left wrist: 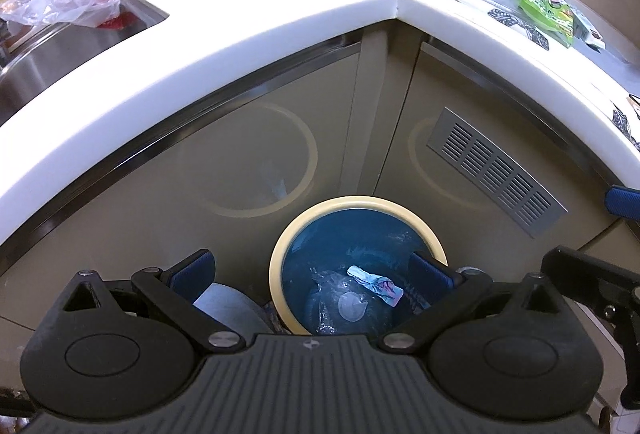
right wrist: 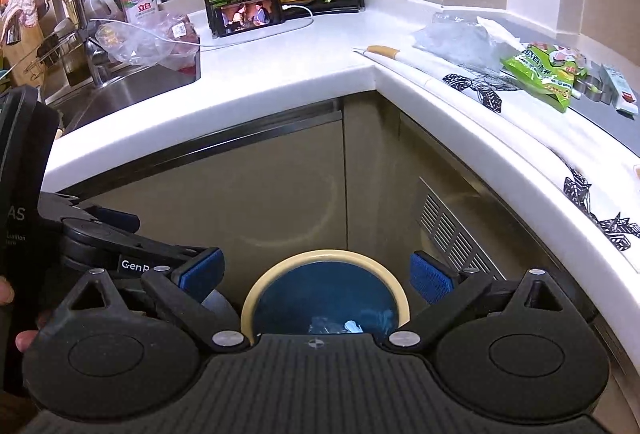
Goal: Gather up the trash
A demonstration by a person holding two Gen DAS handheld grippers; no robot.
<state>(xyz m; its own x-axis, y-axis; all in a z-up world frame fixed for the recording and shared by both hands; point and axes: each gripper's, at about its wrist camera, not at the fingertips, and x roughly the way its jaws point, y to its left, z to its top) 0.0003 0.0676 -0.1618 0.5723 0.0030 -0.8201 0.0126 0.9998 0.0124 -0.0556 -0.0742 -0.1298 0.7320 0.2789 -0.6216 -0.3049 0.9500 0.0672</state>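
Observation:
A round bin with a cream rim [left wrist: 316,218] and a blue liner stands on the floor in the cabinet corner. Inside it lie a crumpled wrapper [left wrist: 376,284] and clear plastic [left wrist: 340,304]. My left gripper [left wrist: 312,272] hangs open above the bin, nothing between its blue pads. My right gripper [right wrist: 318,274] is open too, over the same bin rim [right wrist: 280,262], and holds nothing. On the right counter lie a green snack packet [right wrist: 540,74] and crumpled clear plastic [right wrist: 456,36]; both also show in the left wrist view, packet [left wrist: 548,14].
White L-shaped counter [left wrist: 248,46] above beige cabinet doors with a metal vent [left wrist: 496,172]. Sink [right wrist: 132,82] at left holds a plastic bag of food [right wrist: 160,38]. A phone [right wrist: 250,14] leans on a bottle rack. A knife [right wrist: 384,52] lies near the corner. A hand [right wrist: 24,340] grips at left.

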